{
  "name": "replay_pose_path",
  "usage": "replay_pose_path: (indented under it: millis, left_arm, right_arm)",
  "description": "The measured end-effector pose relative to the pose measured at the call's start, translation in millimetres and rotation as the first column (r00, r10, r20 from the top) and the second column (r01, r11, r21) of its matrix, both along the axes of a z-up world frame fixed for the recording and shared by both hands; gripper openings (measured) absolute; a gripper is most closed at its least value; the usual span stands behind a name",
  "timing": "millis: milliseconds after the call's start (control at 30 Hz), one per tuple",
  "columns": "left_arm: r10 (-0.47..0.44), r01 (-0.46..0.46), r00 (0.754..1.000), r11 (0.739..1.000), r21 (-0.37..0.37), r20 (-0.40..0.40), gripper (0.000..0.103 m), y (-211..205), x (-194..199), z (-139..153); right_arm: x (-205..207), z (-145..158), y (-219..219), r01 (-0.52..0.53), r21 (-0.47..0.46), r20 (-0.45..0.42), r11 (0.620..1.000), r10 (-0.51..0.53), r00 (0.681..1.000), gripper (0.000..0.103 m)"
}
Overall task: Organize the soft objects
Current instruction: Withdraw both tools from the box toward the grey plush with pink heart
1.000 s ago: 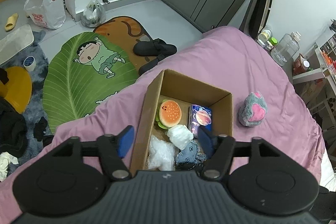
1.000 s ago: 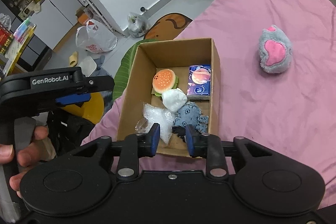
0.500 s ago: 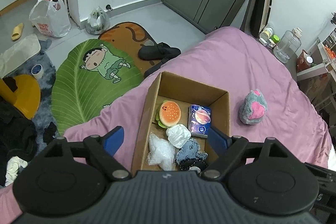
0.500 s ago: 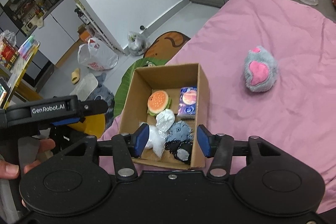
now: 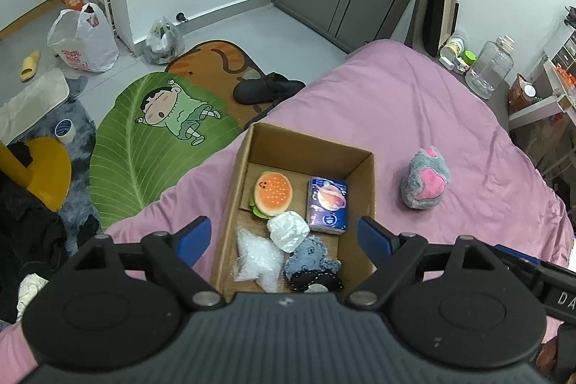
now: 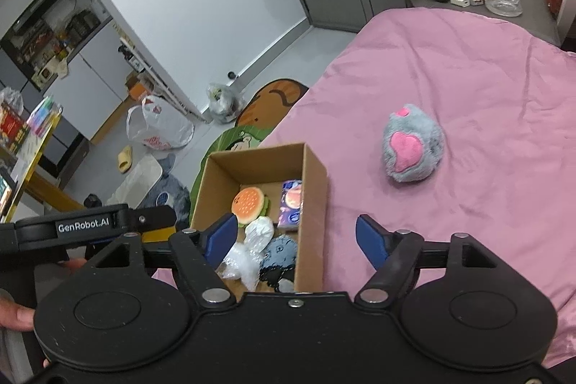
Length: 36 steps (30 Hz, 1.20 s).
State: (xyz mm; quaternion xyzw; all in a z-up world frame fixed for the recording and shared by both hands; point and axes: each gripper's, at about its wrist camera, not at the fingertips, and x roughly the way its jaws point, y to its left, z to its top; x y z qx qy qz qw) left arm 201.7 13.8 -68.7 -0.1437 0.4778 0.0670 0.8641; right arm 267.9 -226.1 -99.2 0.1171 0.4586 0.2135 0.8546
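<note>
An open cardboard box [image 5: 309, 139] sits on the pink bed [image 5: 396, 103]. Inside it lie a burger plush [image 5: 272, 197], a blue tissue pack [image 5: 327, 204], a white bundle [image 5: 288, 231], a clear plastic bag [image 5: 255, 258] and a blue-grey plush [image 5: 309, 258]. A grey paw plush with a pink heart [image 5: 426, 182] lies on the bed to the right of the box. My left gripper [image 5: 282, 236] hovers above the box, wide open and empty. My right gripper [image 6: 295, 233] hangs over the box's [image 6: 313, 204] right wall, its jaws opening with nothing held. The paw plush [image 6: 410, 143] lies beyond it.
Left of the bed, the floor holds a green leaf rug [image 5: 144, 146], dark slippers [image 5: 266, 89], plastic bags [image 5: 82, 42] and a yellow stool [image 5: 39, 168]. A clear jar [image 5: 489, 67] stands past the bed's far corner. A hand [image 6: 14, 315] holds the left gripper's body.
Both grippers have drawn back and upward from the box, which now looks smaller. Both pairs of jaws have spread wider, the right one most.
</note>
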Motion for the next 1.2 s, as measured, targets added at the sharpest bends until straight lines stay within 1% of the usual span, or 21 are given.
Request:
replay_pose_path:
  millis: [133,300,500,800,1200]
  left_arm:
    - [0.0,0.0,1.0,1.0,0.002,-0.002,0.087,-5.4,2.3,0.3]
    - [-0.004,0.004,1.0,1.0,0.01,-0.006,0.087,-19.0,7.9,1.5]
    - [-0.003,0.004,1.0,1.0,0.022,-0.006,0.087,-31.2,14.4,2.5]
    - [-0.006,0.006,1.0,0.999,0.034,-0.002,0.087,-45.5,24.2,4.5]
    - [-0.035,0.035,0.999,0.998,0.045,0.005,0.087,-73.2,41.9,4.7]
  right_arm:
    - [4.2,-1.4,-10.1,0.014,0.012,0.0,1.0,-0.014,1.0,0.076]
    - [8.5,-4.2,-24.3,0.033,0.04,0.0,0.999,-0.033,0.999,0.085]
    - [16.1,-9.9,-40.2,0.049,0.063,-0.005,0.997,-0.049,0.999,0.09]
    - [25.1,-13.1,-60.2,0.068,0.089,-0.005,0.994,-0.068,0.998,0.094]
    - [40.2,-21.3,-87.0,0.102,0.113,-0.016,0.988,-0.101,0.995,0.095]
